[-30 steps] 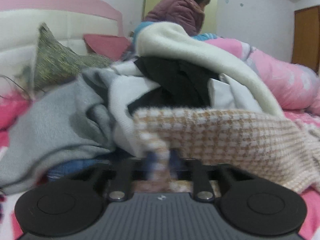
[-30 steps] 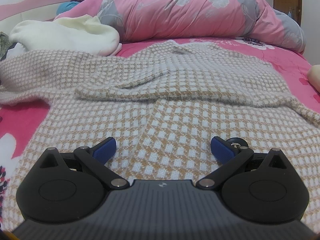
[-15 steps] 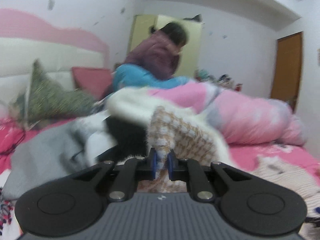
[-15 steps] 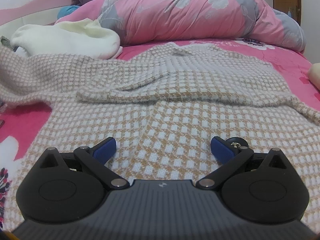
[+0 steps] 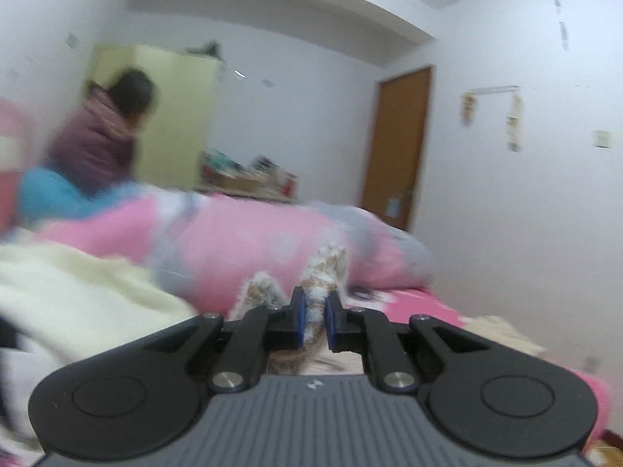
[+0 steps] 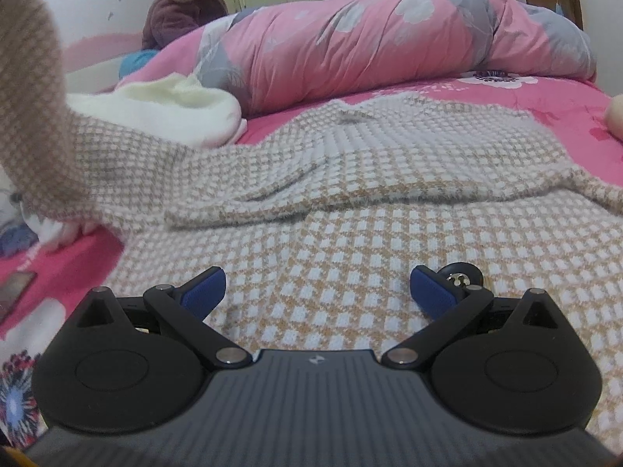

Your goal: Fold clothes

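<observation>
Your left gripper [image 5: 313,317] pinches the soft, floppy checked sweater [image 6: 389,233]; your right gripper [image 6: 317,292], wide open above it, should take its hem.

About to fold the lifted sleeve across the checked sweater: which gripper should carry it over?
Left, probably. The left gripper is already shut on the sleeve, raised off the bed. The right gripper hangs open over the checked sweater, holding nothing.

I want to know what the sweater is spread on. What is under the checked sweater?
Under the checked sweater lies the pink floral bedsheet, showing at its far and left edges. What lies beneath its middle is covered. Its left part is lifted, pinched in the left gripper.
</observation>
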`<act>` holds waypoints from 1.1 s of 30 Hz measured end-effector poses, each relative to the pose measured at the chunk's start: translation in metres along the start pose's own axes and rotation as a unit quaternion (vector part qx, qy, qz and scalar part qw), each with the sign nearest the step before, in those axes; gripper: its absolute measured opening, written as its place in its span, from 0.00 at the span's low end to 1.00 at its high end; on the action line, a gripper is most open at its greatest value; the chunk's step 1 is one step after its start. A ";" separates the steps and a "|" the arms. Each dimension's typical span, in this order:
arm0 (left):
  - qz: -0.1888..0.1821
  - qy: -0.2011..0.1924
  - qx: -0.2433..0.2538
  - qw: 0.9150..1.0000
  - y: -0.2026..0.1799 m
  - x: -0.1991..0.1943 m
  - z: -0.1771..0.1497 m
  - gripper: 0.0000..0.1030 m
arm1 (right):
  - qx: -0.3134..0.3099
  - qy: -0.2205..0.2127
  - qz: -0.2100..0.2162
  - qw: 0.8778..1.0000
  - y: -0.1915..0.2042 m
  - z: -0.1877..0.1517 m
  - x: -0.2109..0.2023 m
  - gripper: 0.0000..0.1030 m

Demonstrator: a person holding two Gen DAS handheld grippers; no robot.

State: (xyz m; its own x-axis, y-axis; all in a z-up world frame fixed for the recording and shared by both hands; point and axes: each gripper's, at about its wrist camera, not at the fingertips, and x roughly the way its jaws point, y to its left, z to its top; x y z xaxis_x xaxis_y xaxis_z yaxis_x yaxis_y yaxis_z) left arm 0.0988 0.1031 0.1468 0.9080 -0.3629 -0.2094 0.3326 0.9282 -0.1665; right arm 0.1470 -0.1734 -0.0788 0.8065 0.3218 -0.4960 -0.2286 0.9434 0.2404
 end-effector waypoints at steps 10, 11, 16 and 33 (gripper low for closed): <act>-0.075 0.128 -0.087 0.985 -0.038 0.088 -0.088 0.62 | 0.026 -0.013 0.023 0.999 -0.010 -0.001 -0.005 0.99; -0.078 0.118 -0.089 0.986 -0.035 0.080 -0.090 0.66 | 0.029 -0.014 0.025 0.999 -0.011 -0.001 -0.005 0.99; -0.015 0.075 -0.060 0.995 -0.004 0.044 -0.093 0.72 | 0.039 -0.016 0.034 0.999 -0.014 -0.001 -0.006 0.99; 0.033 0.128 -0.117 0.984 0.040 0.016 -0.181 0.72 | 0.239 0.054 0.192 0.950 -0.025 0.021 -0.053 0.96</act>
State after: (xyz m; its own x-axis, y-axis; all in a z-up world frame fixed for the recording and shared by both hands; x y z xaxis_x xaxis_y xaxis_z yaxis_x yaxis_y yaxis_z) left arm 0.0802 0.1200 -0.0376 0.8214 -0.3391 -0.4586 0.1801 0.9171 -0.3556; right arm 0.1213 -0.2157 -0.0403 0.6471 0.6656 -0.3719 -0.1993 0.6185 0.7601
